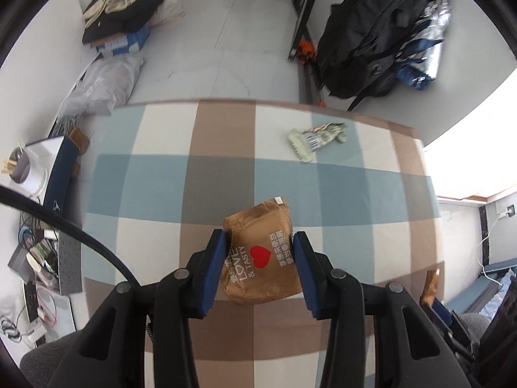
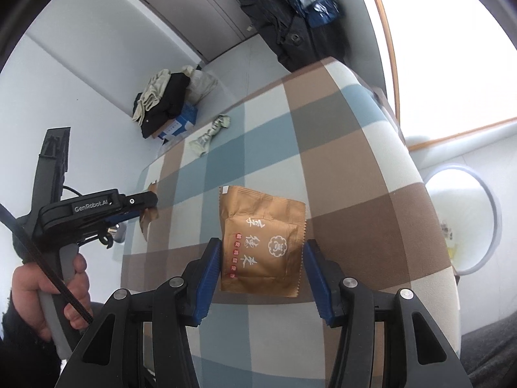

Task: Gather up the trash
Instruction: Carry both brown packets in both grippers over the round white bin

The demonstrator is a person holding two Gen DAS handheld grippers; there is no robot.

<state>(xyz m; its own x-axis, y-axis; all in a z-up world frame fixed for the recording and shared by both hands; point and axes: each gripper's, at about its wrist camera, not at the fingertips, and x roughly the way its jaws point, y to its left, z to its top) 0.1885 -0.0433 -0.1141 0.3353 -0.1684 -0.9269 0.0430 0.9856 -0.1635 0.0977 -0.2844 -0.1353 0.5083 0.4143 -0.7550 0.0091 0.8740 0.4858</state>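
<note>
My left gripper (image 1: 260, 242) is shut on a brown snack wrapper (image 1: 261, 258) with a red heart, held a little above the checked tablecloth (image 1: 161, 168). In the right wrist view this left gripper (image 2: 145, 207) shows at the left with its wrapper (image 2: 149, 218) hanging from the tips. My right gripper (image 2: 262, 249) is shut on a second brown wrapper (image 2: 261, 242) with white characters, both blue pads against its sides. A crumpled green and white wrapper (image 1: 318, 139) (image 2: 210, 134) lies alone near the table's far edge.
A white round bin (image 2: 462, 220) stands on the floor past the table's right side. Folded clothes on a box (image 1: 122, 16) and hanging dark coats (image 1: 371, 32) line the far floor. A cup with sticks (image 1: 26, 168) and clutter sit left. A hand (image 2: 74, 278) grips the left handle.
</note>
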